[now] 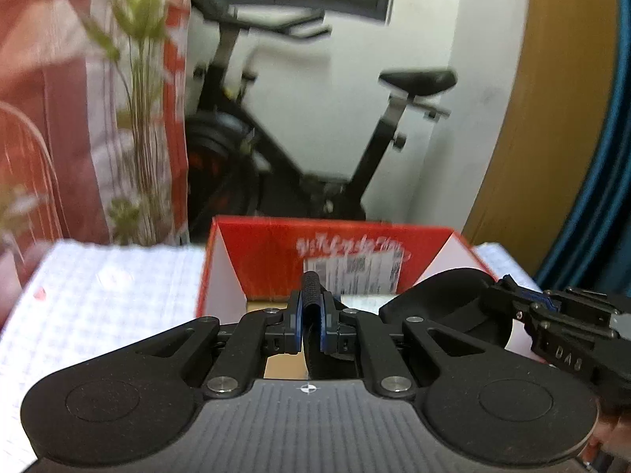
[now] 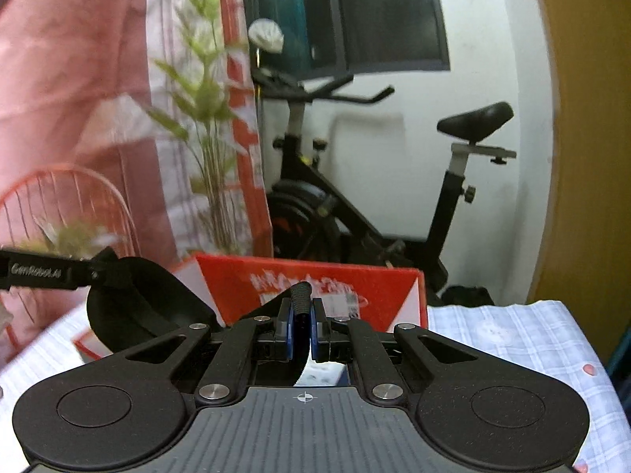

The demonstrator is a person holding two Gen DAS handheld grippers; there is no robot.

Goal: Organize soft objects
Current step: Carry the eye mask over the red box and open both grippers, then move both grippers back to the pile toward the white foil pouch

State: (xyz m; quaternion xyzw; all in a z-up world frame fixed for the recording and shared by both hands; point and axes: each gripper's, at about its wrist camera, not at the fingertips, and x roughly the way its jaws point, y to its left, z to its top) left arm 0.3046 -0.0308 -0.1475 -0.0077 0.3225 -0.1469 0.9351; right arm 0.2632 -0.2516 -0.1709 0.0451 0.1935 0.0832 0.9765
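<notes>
both grippers are clenched on the same black soft object: the left gripper (image 1: 312, 317) has its jaws pinched on a ribbed black strap (image 1: 313, 295) that sticks up between them, and the right gripper (image 2: 301, 329) pinches another ribbed end in the same way. the object's wide black padded part (image 1: 445, 303) hangs between the two grippers, over the open red box (image 1: 276, 248) that sits on the checked cloth (image 1: 110, 307) covering the counter. behind stand an exercise bike (image 2: 355, 197) and a green plant (image 2: 205, 118).
</notes>
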